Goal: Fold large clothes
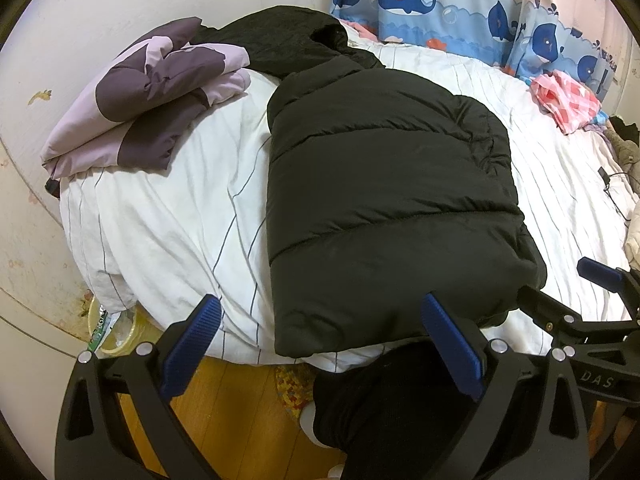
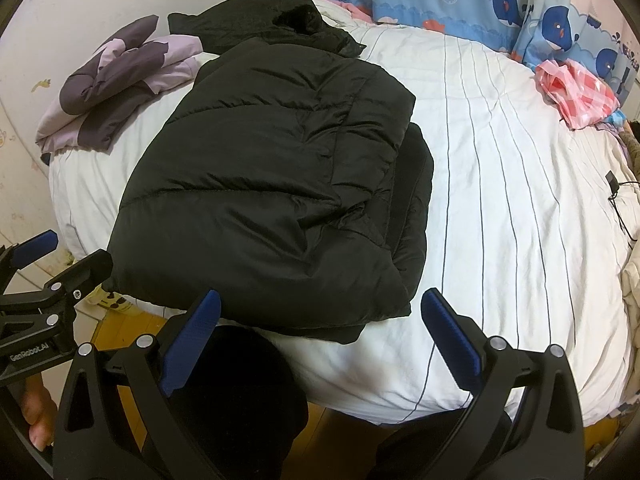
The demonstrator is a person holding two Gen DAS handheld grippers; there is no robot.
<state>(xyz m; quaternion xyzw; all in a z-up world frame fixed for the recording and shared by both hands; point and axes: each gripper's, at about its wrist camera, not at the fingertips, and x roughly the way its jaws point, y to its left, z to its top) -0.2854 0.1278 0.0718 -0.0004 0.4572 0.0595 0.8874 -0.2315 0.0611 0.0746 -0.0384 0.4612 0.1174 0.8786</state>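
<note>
A black puffer jacket (image 1: pixel 380 200) lies folded into a thick rectangle on the white striped bed (image 1: pixel 168 216), its hem at the near edge. In the left wrist view my left gripper (image 1: pixel 320 320) is open just in front of that hem, one blue fingertip (image 1: pixel 440 320) over the jacket's near edge. My right gripper (image 1: pixel 568 284) is open at the jacket's near right corner. The right wrist view shows the same jacket (image 2: pixel 260 200), with my right gripper (image 2: pixel 320 312) open at its near edge and my left gripper (image 2: pixel 64 256) open at its near left corner. Neither holds anything.
A folded purple and lilac garment (image 1: pixel 148 96) and another black garment (image 1: pixel 288 36) lie at the back left. Whale-print fabric (image 1: pixel 440 0) lines the far side, with a pink checked cloth (image 1: pixel 568 100) and a cable (image 1: pixel 608 184) at the right. A person's dark-trousered legs (image 1: pixel 400 400) stand on the wooden floor (image 1: pixel 240 400).
</note>
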